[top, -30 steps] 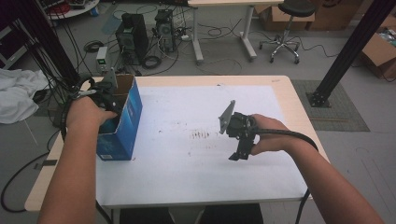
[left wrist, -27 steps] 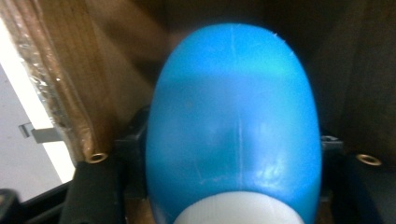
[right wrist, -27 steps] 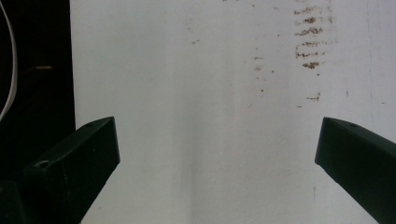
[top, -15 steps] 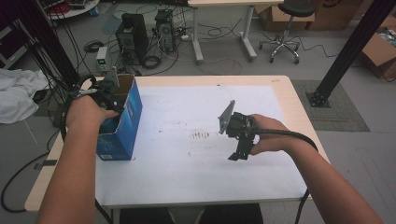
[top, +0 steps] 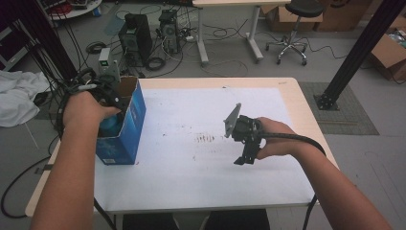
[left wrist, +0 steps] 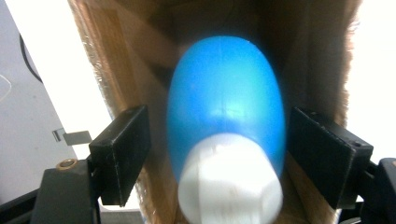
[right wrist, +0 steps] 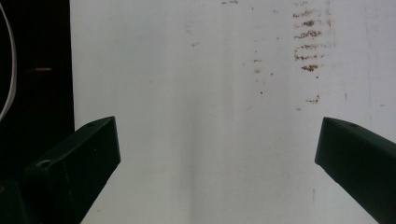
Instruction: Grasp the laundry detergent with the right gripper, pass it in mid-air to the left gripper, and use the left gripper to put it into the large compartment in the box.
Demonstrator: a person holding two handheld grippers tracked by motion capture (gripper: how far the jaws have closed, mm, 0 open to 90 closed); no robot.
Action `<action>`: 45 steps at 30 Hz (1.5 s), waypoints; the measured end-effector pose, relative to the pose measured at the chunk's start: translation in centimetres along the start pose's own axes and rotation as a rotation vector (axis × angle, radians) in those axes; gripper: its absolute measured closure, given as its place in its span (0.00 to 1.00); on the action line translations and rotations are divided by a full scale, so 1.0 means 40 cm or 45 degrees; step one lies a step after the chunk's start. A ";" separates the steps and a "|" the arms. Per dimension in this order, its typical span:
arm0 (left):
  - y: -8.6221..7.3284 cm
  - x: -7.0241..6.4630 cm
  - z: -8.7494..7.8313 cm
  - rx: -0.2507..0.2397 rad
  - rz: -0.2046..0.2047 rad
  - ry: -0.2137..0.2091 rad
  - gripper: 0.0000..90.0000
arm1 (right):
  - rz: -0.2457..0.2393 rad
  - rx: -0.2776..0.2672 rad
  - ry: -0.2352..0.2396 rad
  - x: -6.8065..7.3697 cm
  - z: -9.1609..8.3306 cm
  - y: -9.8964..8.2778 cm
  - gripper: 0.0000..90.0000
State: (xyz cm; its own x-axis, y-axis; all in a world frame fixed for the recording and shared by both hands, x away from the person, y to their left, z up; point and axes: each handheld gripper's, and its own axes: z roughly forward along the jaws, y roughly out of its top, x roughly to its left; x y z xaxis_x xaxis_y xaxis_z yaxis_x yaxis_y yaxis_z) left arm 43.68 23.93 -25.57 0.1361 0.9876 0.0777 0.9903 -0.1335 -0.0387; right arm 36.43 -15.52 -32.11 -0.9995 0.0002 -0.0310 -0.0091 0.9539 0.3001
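Blue bottle [left wrist: 226,102] with white cap [left wrist: 231,179] is sitting inside the blue cardboard box [top: 125,129] at the table's left edge, cap end pointing toward the left gripper's camera. Left gripper [left wrist: 236,149] is hanging over the box opening – jaws have just been opening, and the bottle is sitting between the pads with a visible gap on each side, so it's released, not gripped. In the high view the left gripper [top: 107,93] is sitting at the box top under the person's left hand [top: 86,108]. Right gripper [top: 245,160] is hovering over the white table [top: 191,172] near some brown smudges [top: 206,139] – jaws standing wide apart, nothing between them. Right hand [top: 275,139] is holding it just above the surface, well apart from the box.
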 end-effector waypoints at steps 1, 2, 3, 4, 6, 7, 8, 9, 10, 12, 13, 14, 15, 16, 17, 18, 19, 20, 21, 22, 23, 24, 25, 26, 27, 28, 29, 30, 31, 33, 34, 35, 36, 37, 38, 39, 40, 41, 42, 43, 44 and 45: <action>-0.001 -0.001 -0.008 -0.004 0.004 0.000 0.25 | -0.001 -0.001 -0.001 0.000 0.000 0.000 0.00; -0.002 -0.002 -0.012 -0.005 0.005 0.006 0.24 | -0.003 -0.002 -0.002 0.000 0.001 0.001 0.00; -0.004 -0.003 -0.020 -0.011 0.004 0.016 0.24 | -0.002 -0.005 -0.002 -0.001 0.001 0.001 0.00; -0.005 -0.003 -0.025 -0.014 0.006 0.018 0.24 | -0.002 -0.004 -0.002 0.000 0.001 0.002 0.00; -0.008 -0.004 -0.038 -0.021 0.011 0.026 0.24 | -0.003 -0.007 -0.002 0.000 0.001 0.003 0.00; -0.009 -0.004 -0.043 -0.021 0.007 0.027 0.23 | -0.004 -0.007 -0.002 0.000 0.000 0.003 0.00; -0.010 -0.005 -0.046 -0.028 0.008 0.029 0.23 | -0.004 -0.008 -0.002 0.000 0.000 0.003 0.00; -0.012 -0.005 -0.053 -0.033 0.012 0.029 0.22 | -0.003 -0.008 -0.001 0.000 -0.001 0.003 0.00; -0.012 -0.006 -0.057 -0.038 0.012 0.031 0.21 | -0.004 -0.005 -0.003 0.000 -0.002 0.003 0.00; -0.014 -0.007 -0.073 -0.050 0.036 0.031 0.20 | -0.001 -0.007 -0.003 0.001 -0.004 0.002 0.00; -0.015 -0.009 -0.080 -0.059 0.042 0.023 0.19 | -0.002 -0.007 -0.004 0.001 -0.005 0.001 0.00; -0.016 -0.011 -0.087 -0.060 0.050 0.021 0.18 | -0.002 -0.005 -0.003 0.001 -0.007 0.000 0.00; -0.016 -0.015 -0.096 -0.056 0.072 0.015 0.18 | -0.001 -0.004 -0.005 0.001 -0.007 0.000 0.00; -0.016 -0.017 -0.102 -0.054 0.082 0.017 0.17 | -0.001 -0.001 -0.006 0.001 -0.009 -0.001 0.00; -0.016 -0.021 -0.114 -0.058 0.092 0.021 0.17 | 0.000 0.000 -0.006 0.001 -0.010 -0.002 0.00; -0.017 -0.024 -0.124 -0.067 0.104 0.025 0.17 | 0.002 0.001 -0.009 0.001 -0.012 -0.003 0.00; -0.017 -0.026 -0.132 -0.074 0.109 0.022 0.17 | 0.004 -0.001 -0.009 0.001 -0.013 -0.004 0.00; -0.017 -0.029 -0.143 -0.084 0.123 0.022 0.17 | 0.004 -0.002 -0.009 0.001 -0.014 -0.004 0.00; -0.018 -0.034 -0.155 -0.092 0.142 0.013 0.17 | 0.010 -0.005 -0.010 0.002 -0.015 -0.004 0.00; -0.019 -0.039 -0.164 -0.101 0.160 -0.002 0.17 | 0.011 -0.003 -0.012 0.003 -0.016 -0.005 0.00; -0.019 -0.045 -0.172 -0.107 0.192 -0.022 0.17 | 0.011 0.000 -0.012 0.003 -0.016 -0.005 0.00; -0.020 -0.047 -0.177 -0.108 0.212 -0.045 0.17 | 0.007 0.005 -0.013 0.003 -0.017 -0.006 0.00; -0.021 -0.053 -0.186 -0.113 0.232 -0.073 0.17 | 0.008 0.004 -0.013 0.003 -0.017 -0.007 0.00; -0.022 -0.057 -0.191 -0.116 0.251 -0.080 0.16 | 0.011 0.005 -0.013 0.004 -0.018 -0.007 0.00; -0.024 -0.064 -0.200 -0.122 0.277 -0.085 0.16 | 0.013 0.005 -0.013 0.003 -0.019 -0.008 0.00; -0.025 -0.070 -0.208 -0.130 0.295 -0.084 0.16 | 0.011 0.006 -0.013 0.003 -0.020 -0.008 0.00; -0.026 -0.075 -0.215 -0.146 0.313 -0.082 0.16 | 0.012 0.006 -0.015 0.003 -0.022 -0.009 0.00; -0.028 -0.081 -0.223 -0.156 0.327 -0.087 0.16 | 0.014 0.005 -0.017 0.004 -0.023 -0.008 0.00; -0.030 -0.088 -0.229 -0.164 0.354 -0.087 0.16 | 0.012 0.009 -0.016 0.003 -0.025 -0.008 0.00; -0.032 -0.101 -0.238 -0.173 0.392 -0.091 0.15 | 0.015 0.006 -0.019 0.004 -0.026 -0.008 0.00; -0.034 -0.111 -0.244 -0.168 0.425 -0.091 0.15 | 0.014 0.007 -0.020 0.004 -0.027 -0.008 0.00; -0.035 -0.120 -0.247 -0.169 0.451 -0.092 0.14 | 0.011 0.008 -0.021 0.004 -0.027 -0.007 0.00; -0.036 -0.126 -0.249 -0.162 0.476 -0.095 0.12 | 0.013 0.007 -0.021 0.004 -0.028 -0.007 0.00; -0.038 -0.137 -0.252 -0.152 0.507 -0.103 0.10 | 0.014 0.009 -0.019 0.004 -0.028 -0.007 0.00; -0.039 -0.145 -0.255 -0.152 0.529 -0.100 0.09 | 0.013 0.008 -0.021 0.004 -0.029 -0.007 0.00; -0.042 -0.155 -0.259 -0.152 0.557 -0.103 0.09 | 0.014 0.008 -0.020 0.003 -0.029 -0.007 0.00; -0.043 -0.164 -0.262 -0.151 0.581 -0.102 0.09 | 0.013 0.009 -0.019 0.003 -0.029 -0.006 0.00; -0.045 -0.173 -0.265 -0.154 0.599 -0.100 0.09 | 0.011 0.012 -0.020 0.003 -0.029 -0.006 0.00; -0.046 -0.180 -0.266 -0.155 0.613 -0.098 0.09 | 0.011 0.013 -0.020 0.003 -0.029 -0.006 0.00; -0.049 -0.196 -0.271 -0.154 0.645 -0.093 0.09 | 0.011 0.014 -0.019 0.003 -0.029 -0.006 0.00; -0.050 -0.205 -0.273 -0.155 0.670 -0.097 0.08 | 0.012 0.015 -0.019 0.003 -0.030 -0.007 0.00; -0.052 -0.216 -0.275 -0.158 0.693 -0.101 0.08 | 0.013 0.013 -0.018 0.003 -0.030 -0.007 0.00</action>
State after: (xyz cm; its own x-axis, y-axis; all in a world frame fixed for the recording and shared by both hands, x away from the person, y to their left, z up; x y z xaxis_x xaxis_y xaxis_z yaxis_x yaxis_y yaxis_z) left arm 40.74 14.78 -15.18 0.6306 0.7761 0.0044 0.7742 -0.6295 0.0659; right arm 36.28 -16.15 -31.05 -0.9990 0.0144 -0.0417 0.0017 0.9569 0.2905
